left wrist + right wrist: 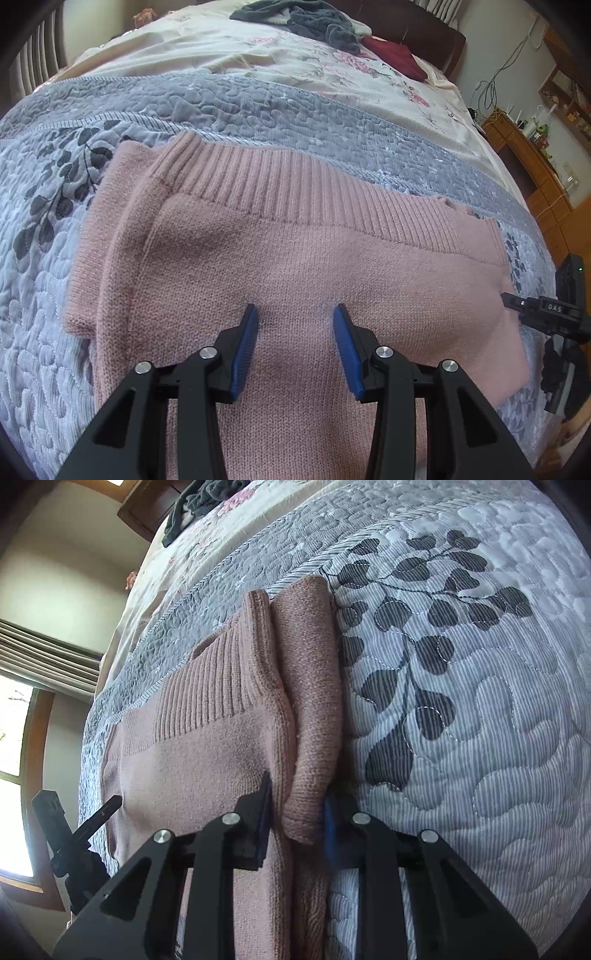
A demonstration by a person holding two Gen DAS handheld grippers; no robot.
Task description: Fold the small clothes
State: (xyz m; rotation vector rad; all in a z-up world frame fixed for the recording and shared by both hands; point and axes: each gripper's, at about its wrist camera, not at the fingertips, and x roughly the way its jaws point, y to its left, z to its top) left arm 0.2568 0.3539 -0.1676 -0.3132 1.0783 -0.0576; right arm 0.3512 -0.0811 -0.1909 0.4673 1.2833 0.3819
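Observation:
A pink knit sweater point(295, 251) lies flat on the quilted bedspread, ribbed collar band point(280, 184) at the far side and a sleeve folded in along its left edge. My left gripper point(295, 314) hovers open over the middle of the sweater, with nothing between its blue pads point(245, 350). In the right wrist view my right gripper point(297, 794) sits at the sweater's point(207, 768) right edge, shut on the thick folded sleeve point(314, 716). The right gripper point(517, 304) also shows at the sweater's right edge in the left wrist view.
The grey leaf-patterned quilt point(44, 369) covers the near part of the bed, with a floral sheet point(258, 51) beyond. Dark grey clothes point(306, 18) and a dark red garment point(395, 55) lie near the headboard. Wooden furniture point(535, 166) stands to the right, and a window point(14, 775) is on the left.

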